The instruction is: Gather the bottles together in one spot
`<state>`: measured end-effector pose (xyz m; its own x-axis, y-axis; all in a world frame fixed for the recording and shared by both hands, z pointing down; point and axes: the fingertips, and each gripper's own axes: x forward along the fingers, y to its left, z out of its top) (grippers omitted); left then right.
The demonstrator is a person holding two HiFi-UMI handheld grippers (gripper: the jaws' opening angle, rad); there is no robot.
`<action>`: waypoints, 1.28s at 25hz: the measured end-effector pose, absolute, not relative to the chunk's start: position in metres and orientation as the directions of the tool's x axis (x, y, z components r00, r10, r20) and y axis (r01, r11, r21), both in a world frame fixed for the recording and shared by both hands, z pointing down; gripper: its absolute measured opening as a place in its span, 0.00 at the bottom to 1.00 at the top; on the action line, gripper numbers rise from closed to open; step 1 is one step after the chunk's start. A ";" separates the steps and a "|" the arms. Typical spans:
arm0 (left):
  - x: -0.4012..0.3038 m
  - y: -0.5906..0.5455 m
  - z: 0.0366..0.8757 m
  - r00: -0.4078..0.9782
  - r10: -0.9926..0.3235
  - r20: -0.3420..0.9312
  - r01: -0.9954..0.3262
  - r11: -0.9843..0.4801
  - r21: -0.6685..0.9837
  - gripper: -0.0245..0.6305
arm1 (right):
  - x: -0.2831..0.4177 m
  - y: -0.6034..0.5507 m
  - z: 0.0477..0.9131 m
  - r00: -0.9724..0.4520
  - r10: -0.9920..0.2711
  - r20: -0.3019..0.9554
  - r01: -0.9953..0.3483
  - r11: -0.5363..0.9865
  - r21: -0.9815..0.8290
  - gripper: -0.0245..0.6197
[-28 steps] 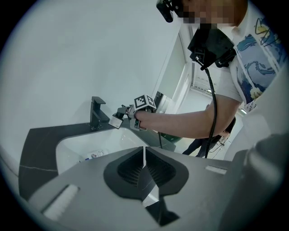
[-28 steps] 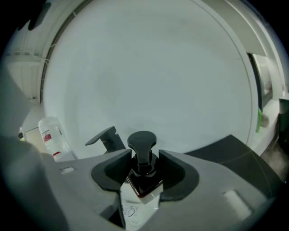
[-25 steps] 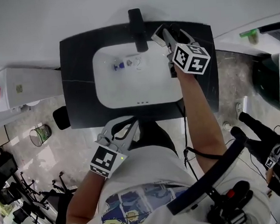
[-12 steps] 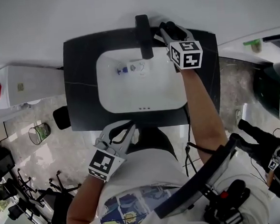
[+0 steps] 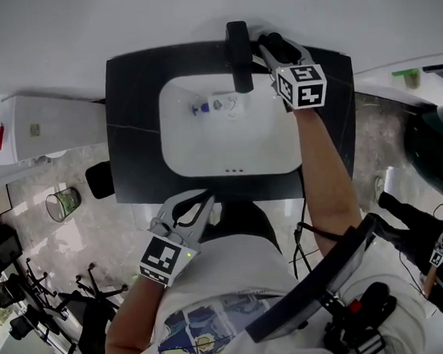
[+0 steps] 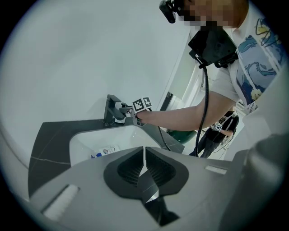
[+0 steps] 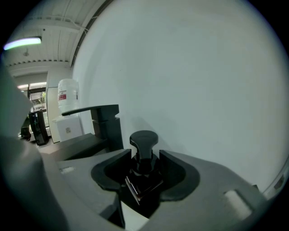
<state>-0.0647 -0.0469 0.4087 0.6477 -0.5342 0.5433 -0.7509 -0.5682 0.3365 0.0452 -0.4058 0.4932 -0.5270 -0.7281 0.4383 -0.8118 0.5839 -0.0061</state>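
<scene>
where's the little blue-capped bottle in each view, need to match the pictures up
head view: the small bottle lies at the back of the white sink, just left of the faucet's spout.
left gripper view: left of centre, in the basin below the faucet.
right gripper view: not in it; a black pump bottle sits between the jaws.
shared landmark: the black faucet, in all three views.

Head view: from overhead, steeply down on the sink, wearer's torso at the bottom edge. Left gripper view: low at the sink's front, facing across it to the tap, mid-range. Right gripper view: just beside the tap, facing the wall, bottle very close. Tap in all three; sink and right gripper shared by head and left gripper views.
</scene>
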 end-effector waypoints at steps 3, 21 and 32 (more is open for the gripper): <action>-0.067 -0.046 0.409 0.648 -0.534 0.543 -0.751 -0.567 0.338 0.07 | 0.045 -0.406 0.494 -0.524 -0.731 0.438 -0.811 0.585 0.006 0.34; -0.064 -0.030 0.400 0.674 -0.547 0.496 -0.731 -0.590 0.343 0.06 | 0.078 -0.293 0.534 -0.455 -0.668 0.589 -0.795 0.603 0.069 0.53; -0.083 -0.012 0.401 0.646 -0.577 0.500 -0.761 -0.542 0.357 0.06 | -0.033 -0.200 0.604 -0.549 -0.291 0.784 -0.304 0.943 0.138 0.54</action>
<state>-0.0832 -0.0118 0.4008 0.6457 -0.5770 0.5002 -0.7608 -0.5422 0.3566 -0.0333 -0.2003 0.6042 -0.5488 -0.2915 0.7835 -0.3038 0.9427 0.1379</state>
